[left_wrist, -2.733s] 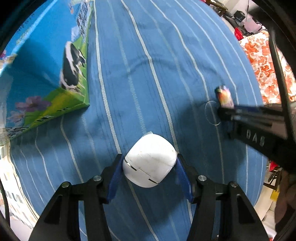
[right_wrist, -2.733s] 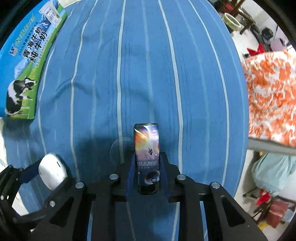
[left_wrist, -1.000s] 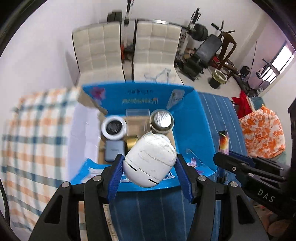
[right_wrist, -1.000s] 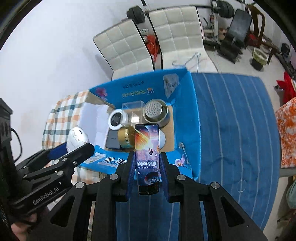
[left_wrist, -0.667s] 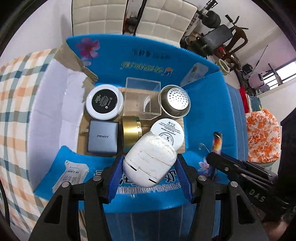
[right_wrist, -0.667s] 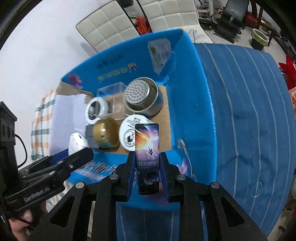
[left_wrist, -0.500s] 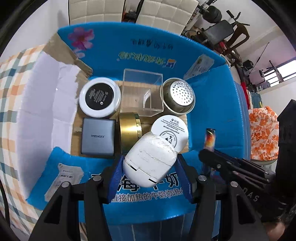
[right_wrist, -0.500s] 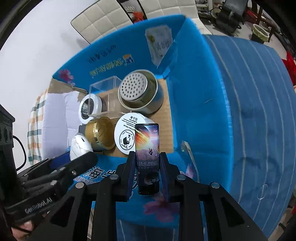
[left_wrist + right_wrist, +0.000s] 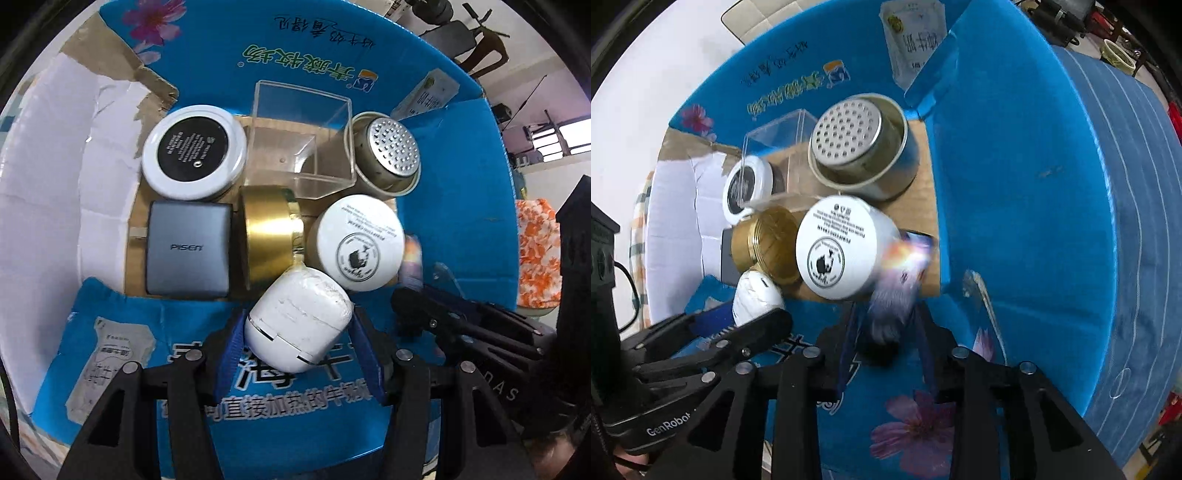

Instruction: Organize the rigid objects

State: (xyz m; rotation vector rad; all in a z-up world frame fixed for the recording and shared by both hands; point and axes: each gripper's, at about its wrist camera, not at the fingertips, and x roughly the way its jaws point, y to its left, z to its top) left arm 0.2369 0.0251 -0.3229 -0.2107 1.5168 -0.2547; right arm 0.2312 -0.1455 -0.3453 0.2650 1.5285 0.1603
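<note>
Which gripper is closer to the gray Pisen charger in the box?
Left. The left gripper, around the white case, sits just beside the Pisen charger. The right gripper is beyond the white round jar, at the box's opposite side.

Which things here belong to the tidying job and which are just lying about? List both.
Job:
- white case in the left claw
- blurred printed box between the right claw's jaws
- blue carton
- jars, charger and strainer cup already inside

Lying about:
- striped blue cloth
- orange floral fabric
</note>
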